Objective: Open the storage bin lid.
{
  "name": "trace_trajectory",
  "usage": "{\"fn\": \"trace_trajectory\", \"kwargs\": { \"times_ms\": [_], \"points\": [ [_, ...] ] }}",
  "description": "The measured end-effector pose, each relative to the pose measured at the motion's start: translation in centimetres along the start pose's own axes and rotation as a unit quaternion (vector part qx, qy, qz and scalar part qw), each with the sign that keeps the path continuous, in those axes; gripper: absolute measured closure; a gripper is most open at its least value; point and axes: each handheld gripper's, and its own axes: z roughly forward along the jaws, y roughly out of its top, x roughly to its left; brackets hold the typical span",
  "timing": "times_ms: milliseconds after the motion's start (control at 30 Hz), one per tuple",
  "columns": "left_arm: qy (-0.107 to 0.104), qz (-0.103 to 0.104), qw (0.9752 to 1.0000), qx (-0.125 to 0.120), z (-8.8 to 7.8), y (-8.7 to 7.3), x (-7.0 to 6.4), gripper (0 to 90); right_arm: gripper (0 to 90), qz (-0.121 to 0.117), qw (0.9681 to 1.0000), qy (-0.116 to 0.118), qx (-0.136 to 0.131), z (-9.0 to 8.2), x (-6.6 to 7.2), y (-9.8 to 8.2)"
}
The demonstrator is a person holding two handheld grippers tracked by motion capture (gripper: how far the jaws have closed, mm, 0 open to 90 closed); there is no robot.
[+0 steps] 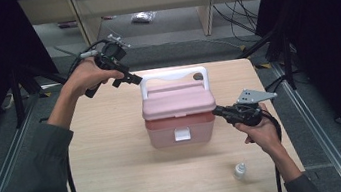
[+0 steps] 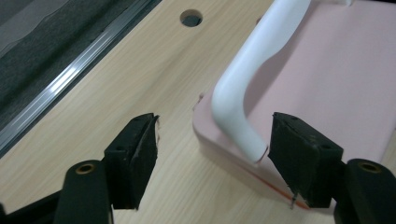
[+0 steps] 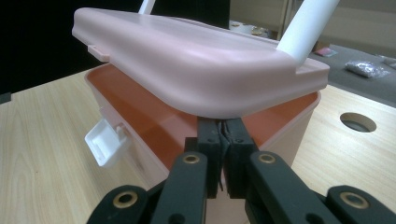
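Pink box (image 1: 180, 120) mid-table, lid (image 3: 196, 70) ajar | right gripper (image 3: 223, 135) closed empty, tips wedged under lid edge | left gripper (image 2: 212, 154) spread beside white handle (image 2: 243, 88) (not touching) | risk: lid slips off tips, drops shut.

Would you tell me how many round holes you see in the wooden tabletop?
1: a round hole in the tabletop behind the pink box; the box may hide others.
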Motion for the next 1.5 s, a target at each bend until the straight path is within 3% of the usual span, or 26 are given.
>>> {"fn": "trace_trajectory", "kwargs": {
  "times_ms": [67,100,267,300,367,433,467,633,700,733,800,867,1067,1100,1200,1233,1333,1433,1467,1500],
  "points": [
    [0.007,-0.009,0.9999,-0.010,-0.2,-0.5,0.0,30.3,88.1,-0.001,1.0000,0.001,0.002,0.0,0.0,0.0],
    [0.020,-0.022,0.9994,-0.017,-0.7,-1.5,0.0,30.2,88.1,-0.001,1.0000,-0.001,-0.004,0.1,-0.1,0.0],
    [0.046,-0.042,0.9980,-0.012,-0.8,-3.6,-1.0,28.7,88.1,0.011,0.9999,0.001,0.008,-0.1,0.0,0.1],
    [0.042,-0.040,0.9983,-0.011,-0.8,-4.1,-1.3,28.9,88.1,0.000,1.0000,-0.002,0.000,0.0,-0.1,0.2],
    [0.038,-0.044,0.9982,-0.016,-0.6,-4.9,-1.7,28.8,88.1,0.002,1.0000,0.002,-0.002,0.0,-0.1,0.2],
    [0.025,-0.044,0.9987,-0.008,-0.3,-6.0,-2.2,28.7,88.1,0.009,0.9999,-0.001,0.011,-0.1,0.0,0.4],
    [0.029,-0.043,0.9986,-0.015,-0.1,-6.4,-2.2,28.7,88.0,-0.001,1.0000,-0.001,0.007,-0.1,-0.2,0.4],
    [0.026,-0.048,0.9983,-0.018,0.8,-7.7,-2.6,28.7,87.8,-0.002,1.0000,-0.004,0.003,0.0,-0.2,0.6],
    [0.022,-0.052,0.9981,-0.026,1.1,-8.3,-2.7,28.6,87.8,0.000,1.0000,0.000,0.007,-0.1,-0.2,0.6],
    [0.019,-0.057,0.9975,-0.038,1.4,-8.9,-2.8,27.9,87.8,0.014,0.9998,-0.008,0.006,-0.1,0.0,0.6],
    [0.019,-0.067,0.9966,-0.044,2.0,-9.5,-3.1,28.1,87.8,0.011,0.9999,0.001,0.007,-0.1,-0.2,0.7],
    [0.018,-0.065,0.9967,-0.046,2.3,-9.8,-3.2,27.9,87.8,0.010,0.9999,0.003,0.005,-0.1,-0.2,0.8],
    [0.007,-0.091,0.9938,-0.064,4.6,-10.9,-4.1,28.0,87.8,0.015,0.9998,-0.012,-0.005,-0.1,-0.3,1.2],
    [0.007,-0.091,0.9938,-0.064,4.6,-10.9,-4.1,27.9,87.8,-0.001,1.0000,-0.008,-0.004,-0.2,-0.6,1.3],
    [0.008,-0.099,0.9922,-0.075,5.5,-10.7,-4.8,28.0,87.8,0.020,0.9998,-0.003,-0.003,-0.1,-0.3,1.4],
    [0.008,-0.100,0.9916,-0.081,5.7,-10.7,-5.1,28.0,87.8,0.008,0.9999,-0.008,-0.004,-0.2,-0.5,1.5],
    [0.003,-0.104,0.9900,-0.096,6.4,-10.6,-5.8,28.6,87.8,0.019,0.9998,-0.008,-0.002,-0.2,-0.4,1.7],
    [0.005,-0.111,0.9888,-0.100,6.9,-10.8,-6.0,29.7,87.6,0.011,0.9999,-0.007,-0.010,-0.1,-0.6,1.8],
    [0.002,-0.123,0.9866,-0.108,7.4,-11.0,-6.1,30.8,87.6,0.021,0.9997,-0.009,-0.004,-0.2,-0.4,2.0],
    [0.002,-0.123,0.9866,-0.108,7.4,-11.0,-6.1,31.4,87.6,0.021,0.9997,-0.009,-0.004,-0.2,-0.4,2.0]
  ]
}}
